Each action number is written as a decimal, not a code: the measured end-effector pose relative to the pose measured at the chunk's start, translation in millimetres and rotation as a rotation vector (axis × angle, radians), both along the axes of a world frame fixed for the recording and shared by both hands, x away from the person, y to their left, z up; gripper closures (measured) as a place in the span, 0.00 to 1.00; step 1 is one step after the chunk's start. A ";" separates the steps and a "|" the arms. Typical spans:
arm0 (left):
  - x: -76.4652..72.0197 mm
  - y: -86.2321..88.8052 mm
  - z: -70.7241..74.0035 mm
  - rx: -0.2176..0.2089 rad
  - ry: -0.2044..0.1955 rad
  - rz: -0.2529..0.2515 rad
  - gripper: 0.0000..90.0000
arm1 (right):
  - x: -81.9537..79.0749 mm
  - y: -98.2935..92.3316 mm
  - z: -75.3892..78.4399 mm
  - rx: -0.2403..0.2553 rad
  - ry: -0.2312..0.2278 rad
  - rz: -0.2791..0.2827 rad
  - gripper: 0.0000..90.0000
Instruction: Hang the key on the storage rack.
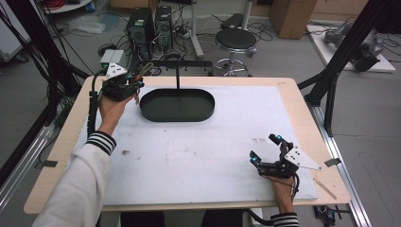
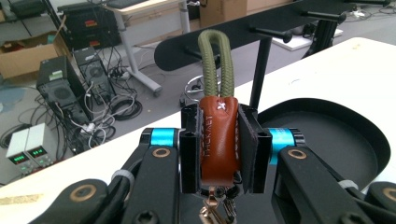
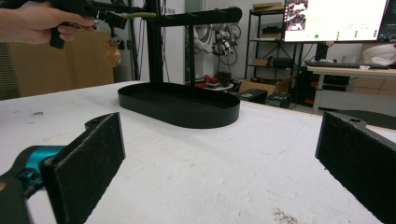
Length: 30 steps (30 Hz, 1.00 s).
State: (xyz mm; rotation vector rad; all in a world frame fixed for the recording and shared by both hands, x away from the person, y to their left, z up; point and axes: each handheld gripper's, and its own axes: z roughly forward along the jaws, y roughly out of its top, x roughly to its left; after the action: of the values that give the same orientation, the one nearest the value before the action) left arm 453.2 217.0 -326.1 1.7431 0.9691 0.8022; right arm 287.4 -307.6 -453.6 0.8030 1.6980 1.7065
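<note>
Keychain strap [image 2: 218, 135] clamped in raised left gripper [image 2: 219, 149], right gripper [image 1: 267, 150] resting low, jaws apart

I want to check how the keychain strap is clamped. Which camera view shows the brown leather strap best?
The left gripper view: the brown leather strap stands close up, pinched between the left gripper's pads, its green cord loop rising above. The high view shows the gripper small, the strap hard to make out. The right gripper view gives a distant glimpse of green cord.
</note>
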 end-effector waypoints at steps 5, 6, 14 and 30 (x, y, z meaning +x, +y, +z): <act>2.1 -4.1 -2.5 0.009 0.007 0.015 0.81 | 0.0 0.0 0.0 -0.001 0.000 0.001 0.00; 2.7 -4.6 -3.1 0.010 0.008 0.022 0.81 | 0.1 -0.1 0.0 -0.002 0.000 0.002 0.00; 7.7 -9.0 -9.2 0.023 0.023 0.044 0.81 | 0.3 -0.7 -0.1 0.000 -0.001 0.002 0.00; 21.1 -12.4 -25.5 0.024 0.066 0.066 0.81 | 0.7 -0.8 -0.2 0.008 -0.001 0.003 0.00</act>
State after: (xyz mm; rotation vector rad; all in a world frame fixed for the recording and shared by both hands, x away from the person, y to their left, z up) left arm 474.3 204.6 -351.6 1.7757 1.0694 0.8053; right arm 288.1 -308.3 -453.8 0.8042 1.6933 1.7167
